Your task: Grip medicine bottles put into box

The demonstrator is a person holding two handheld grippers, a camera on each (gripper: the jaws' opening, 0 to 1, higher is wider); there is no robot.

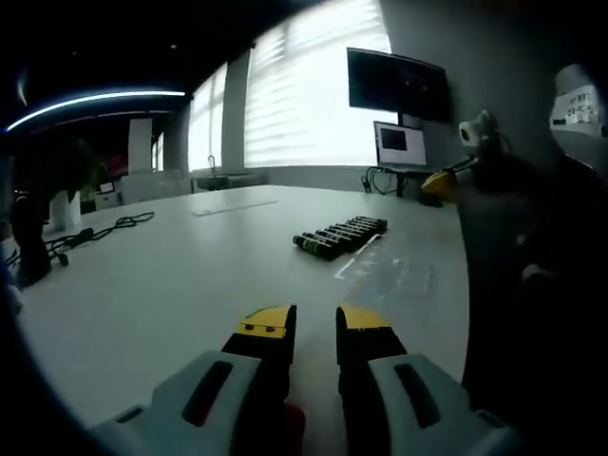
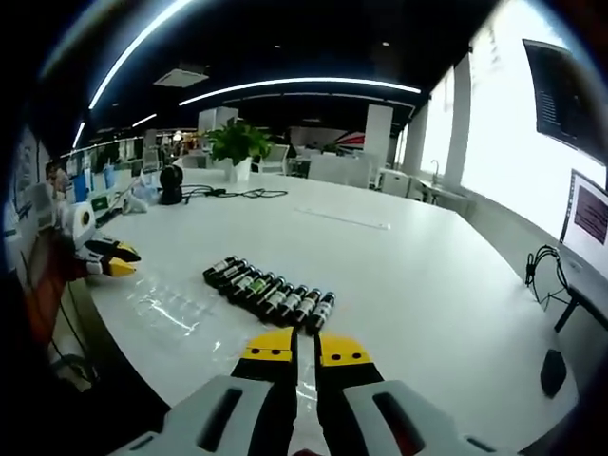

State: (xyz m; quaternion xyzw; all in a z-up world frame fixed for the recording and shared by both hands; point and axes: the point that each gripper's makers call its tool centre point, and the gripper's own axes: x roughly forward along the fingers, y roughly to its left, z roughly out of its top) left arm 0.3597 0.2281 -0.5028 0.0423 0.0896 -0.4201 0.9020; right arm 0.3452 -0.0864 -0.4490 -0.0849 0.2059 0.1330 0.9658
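A row of several dark medicine bottles (image 1: pixel 338 236) lies side by side on the white table (image 1: pixel 190 285). Just beside it sits a clear plastic box (image 1: pixel 385 271), hard to make out. My left gripper (image 1: pixel 315 328) hovers low over the table short of the bottles, jaws a little apart with nothing between them. In the right gripper view the same bottles (image 2: pixel 271 290) lie just ahead of my right gripper (image 2: pixel 306 350), whose jaws are nearly together and hold nothing. The clear box (image 2: pixel 176 306) lies left of them. The right gripper (image 1: pixel 439 182) and the left gripper (image 2: pixel 109 259) each show across the table.
A person (image 1: pixel 532 285) stands at the table's right edge. Black cables (image 1: pixel 95 233) and a dark stand (image 1: pixel 28 247) lie far left. A monitor (image 1: pixel 399 144) stands by the window. A potted plant (image 2: pixel 237 147) and a mouse (image 2: pixel 553 372) also sit on the table.
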